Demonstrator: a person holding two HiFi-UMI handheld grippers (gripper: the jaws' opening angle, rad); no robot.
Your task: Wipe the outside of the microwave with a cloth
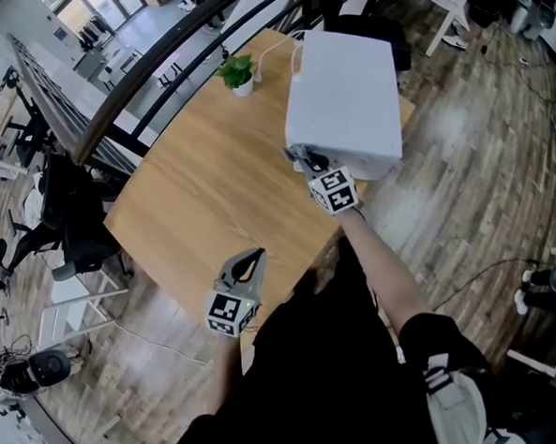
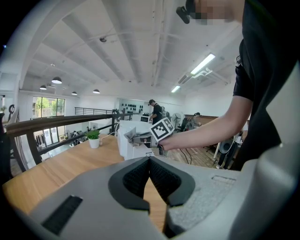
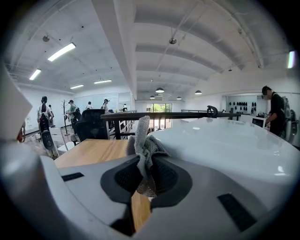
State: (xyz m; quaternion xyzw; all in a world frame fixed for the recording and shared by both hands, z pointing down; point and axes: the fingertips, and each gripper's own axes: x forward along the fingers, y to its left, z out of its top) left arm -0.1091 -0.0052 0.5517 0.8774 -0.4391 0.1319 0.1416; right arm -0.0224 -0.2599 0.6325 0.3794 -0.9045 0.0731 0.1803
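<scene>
**Now: grey cloth (image 3: 142, 140) pinched at the corner of the microwave (image 1: 346, 100)**

Seen from the head view, the microwave is a plain white box with softly rounded edges. It stands at the far right end of a pale wooden tabletop (image 1: 200, 184) with a fine straight grain. The right claw (image 1: 300, 157) is stretched out on a bare forearm, and its tip is at the box's near left corner. The left claw (image 1: 248, 262) hangs low over the near edge of the wood, well apart from the microwave. A small leafy plant (image 1: 237, 74) in a white pot sits at the far edge, beside a dark curved railing (image 1: 156, 64).

From the left gripper view, the left claw's (image 2: 150, 161) dark ribbed pads meet at their tips with nothing between them; only wood grain shows through the gap below. Beyond it the right claw (image 2: 129, 137) points at the side of the white microwave (image 2: 123, 143).

From the right gripper view, the right claw (image 3: 143, 168) is clamped on the cloth. It is a grey fabric with a nubby, woven look, bunched into a crumpled upright fold above the pads, with a frayed tail hanging below them. The cloth lies against the microwave's (image 3: 225, 145) smooth, glossy white surface, which fills the right of the view and carries soft reflections of the ceiling lights. The tabletop (image 3: 89, 152) shows to the left.
</scene>
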